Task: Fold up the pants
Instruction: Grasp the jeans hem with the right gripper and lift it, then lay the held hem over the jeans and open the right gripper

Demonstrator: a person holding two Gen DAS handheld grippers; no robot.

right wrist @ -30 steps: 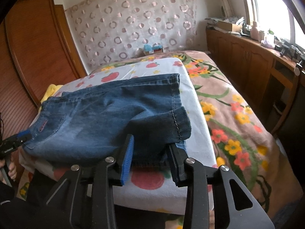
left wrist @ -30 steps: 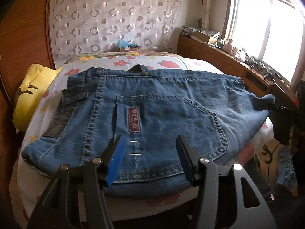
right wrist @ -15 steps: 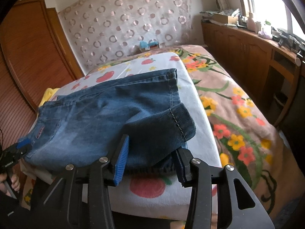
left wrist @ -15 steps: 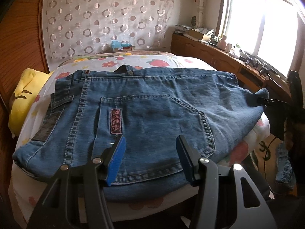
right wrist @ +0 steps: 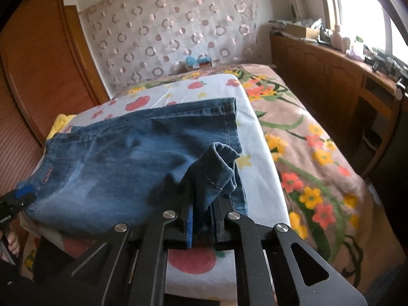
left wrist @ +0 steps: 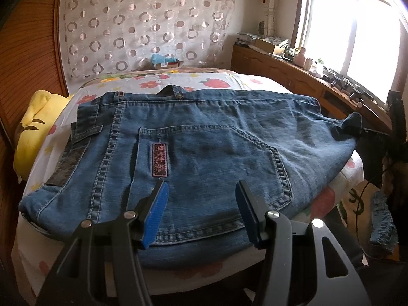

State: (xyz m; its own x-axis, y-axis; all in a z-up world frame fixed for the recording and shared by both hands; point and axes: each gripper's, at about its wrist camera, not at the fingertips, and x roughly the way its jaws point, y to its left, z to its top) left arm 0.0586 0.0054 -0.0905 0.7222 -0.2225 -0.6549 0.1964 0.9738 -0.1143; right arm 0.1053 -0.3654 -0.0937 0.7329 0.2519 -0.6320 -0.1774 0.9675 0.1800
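The bed [right wrist: 318, 137] fills both views, and a white fruit-print sheet [right wrist: 257, 153] lies over its near end as a flat place for folding. On that sheet the jeans [left wrist: 204, 137] lie spread out, already doubled over, with the waistband toward the left of the left wrist view and the leg ends toward the right. A yellow cushion [left wrist: 38, 117] sits at the left edge of that view, clear of the work.

The right gripper [right wrist: 204, 219], low in the centre of its own view, is clenched on the near leg hem [right wrist: 216, 168]. The denim bunches up between its fingers and stands up off the sheet, probably so the leg ends can be carried over toward the waist for the next fold. Its jaws have just been closing. Half a second earlier they stood apart on either side of the hem, which still lay flat.

The left gripper [left wrist: 201, 204] hangs released over the back pocket [left wrist: 204, 168] near the waist, jaws apart with nothing between them. It may be waiting to pin that end down, though whether its tips touch the cloth is hard to tell. Compared with a second ago it frames the same patch of denim and stands just as wide.
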